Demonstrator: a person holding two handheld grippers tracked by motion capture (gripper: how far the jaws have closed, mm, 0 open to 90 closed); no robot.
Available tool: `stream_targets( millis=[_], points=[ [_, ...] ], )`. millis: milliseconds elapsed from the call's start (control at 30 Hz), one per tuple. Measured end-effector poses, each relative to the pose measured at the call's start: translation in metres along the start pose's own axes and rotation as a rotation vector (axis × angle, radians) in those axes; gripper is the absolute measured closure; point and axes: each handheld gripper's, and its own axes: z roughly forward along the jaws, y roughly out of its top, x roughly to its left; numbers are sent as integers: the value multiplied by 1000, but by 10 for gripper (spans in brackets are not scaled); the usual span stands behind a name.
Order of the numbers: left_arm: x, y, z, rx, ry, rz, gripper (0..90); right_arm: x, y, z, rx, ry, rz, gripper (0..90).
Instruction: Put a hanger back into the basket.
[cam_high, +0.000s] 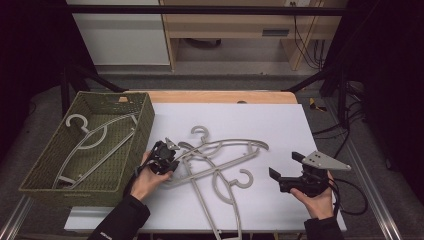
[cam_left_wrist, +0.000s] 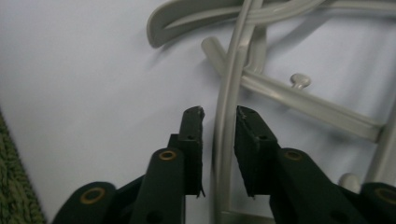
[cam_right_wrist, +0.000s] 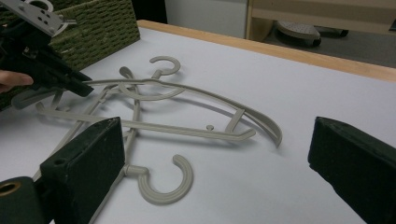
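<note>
A tangle of grey plastic hangers (cam_high: 215, 160) lies on the white table sheet (cam_high: 270, 125). My left gripper (cam_high: 175, 151) is down at the tangle's left end. In the left gripper view its jaws (cam_left_wrist: 219, 112) straddle one thin hanger arm (cam_left_wrist: 223, 140), standing close on both sides with a narrow gap showing at the left pad. The right gripper view shows that gripper (cam_right_wrist: 84, 86) at the tip of the top hanger's arm (cam_right_wrist: 187, 91). My right gripper (cam_high: 286, 165) hovers wide open to the right of the hangers, its jaws (cam_right_wrist: 217, 126) holding nothing.
A green woven basket (cam_high: 70, 187) stands at the left with one grey hanger (cam_high: 90, 135) inside it. The table's wooden far edge (cam_high: 220, 96) runs behind the sheet. A loose hook (cam_right_wrist: 163, 184) lies close in front of my right gripper.
</note>
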Motion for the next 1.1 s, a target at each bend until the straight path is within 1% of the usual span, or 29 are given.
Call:
stream_targets(
  millis=[33,67,167,200,300,467,567,667,833,933,1100],
  points=[
    [0,0,0,-2,-11,-10,766,0,0,0,0,0,0,41],
    [-1,0,0,0,-7,-13,786,0,0,0,1,0,-1,41],
    [-3,0,-1,7,4,-1,793,0,0,0,0,1,-2,41],
    [-4,0,-1,9,-1,-7,796,0,0,0,0,0,-3,41],
    [-6,0,-2,6,-7,0,812,0,0,0,0,0,-2,41],
    [-7,-2,-3,-3,-14,-9,821,0,0,0,-1,-1,-3,41],
    [-6,-3,-4,-13,-31,-24,823,0,0,-1,-2,-1,-4,42],
    [-7,-3,-7,-38,-38,-34,824,-1,1,-2,-5,-2,-4,42],
    [-8,-3,-17,-94,-39,-51,825,-1,1,-3,-9,-3,-3,43],
    [-8,-3,-24,-125,-35,-52,826,-1,1,-4,-10,-1,-1,43],
    [-9,-2,-37,-174,-46,-52,825,-2,1,-4,-12,-3,-2,43]
  ],
)
